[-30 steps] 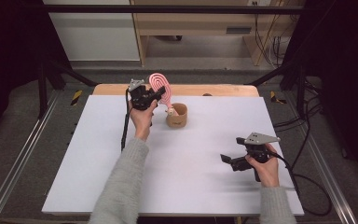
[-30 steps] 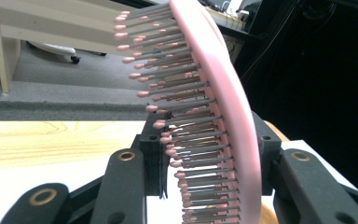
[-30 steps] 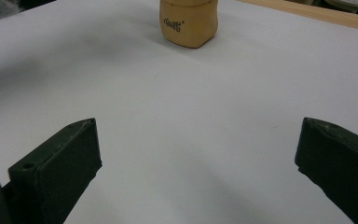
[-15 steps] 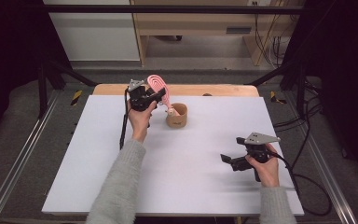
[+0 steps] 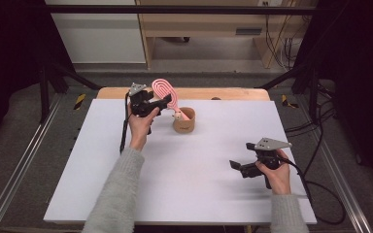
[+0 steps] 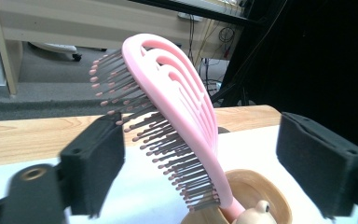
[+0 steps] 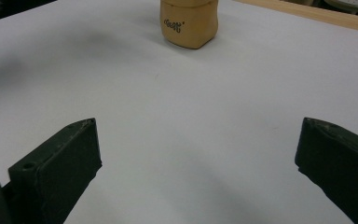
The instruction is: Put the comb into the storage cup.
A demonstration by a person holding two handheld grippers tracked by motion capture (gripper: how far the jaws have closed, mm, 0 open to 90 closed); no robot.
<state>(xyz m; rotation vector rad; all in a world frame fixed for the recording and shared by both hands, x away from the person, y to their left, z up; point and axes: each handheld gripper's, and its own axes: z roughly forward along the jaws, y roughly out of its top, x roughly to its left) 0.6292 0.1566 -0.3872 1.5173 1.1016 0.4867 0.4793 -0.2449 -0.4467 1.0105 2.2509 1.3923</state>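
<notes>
A pink hairbrush point(image 5: 165, 92) stands handle-down in a tan cup point(image 5: 184, 124) at the back middle of the white table, leaning left. In the left gripper view the hairbrush point(image 6: 177, 107) rises between the jaws with its bristles toward the left pad point(image 6: 93, 163), and the cup point(image 6: 265, 186) sits below. My left gripper point(image 5: 164, 102) is open; its jaws have just been opening around the brush head, and the pads stand apart from it. My right gripper point(image 5: 237, 166) rests open at the front right with nothing in it, facing the cup point(image 7: 189, 23).
A small pale figure point(image 6: 256, 212) sits at the cup's rim. A wooden strip point(image 5: 223, 93) borders the table's far edge. Cables point(image 5: 320, 189) trail off the right side. White tabletop point(image 5: 175, 170) lies between the two hands.
The left jaws have spread apart and let go of the brush head. The brush stays leaning in the cup. The right hand has not moved.
</notes>
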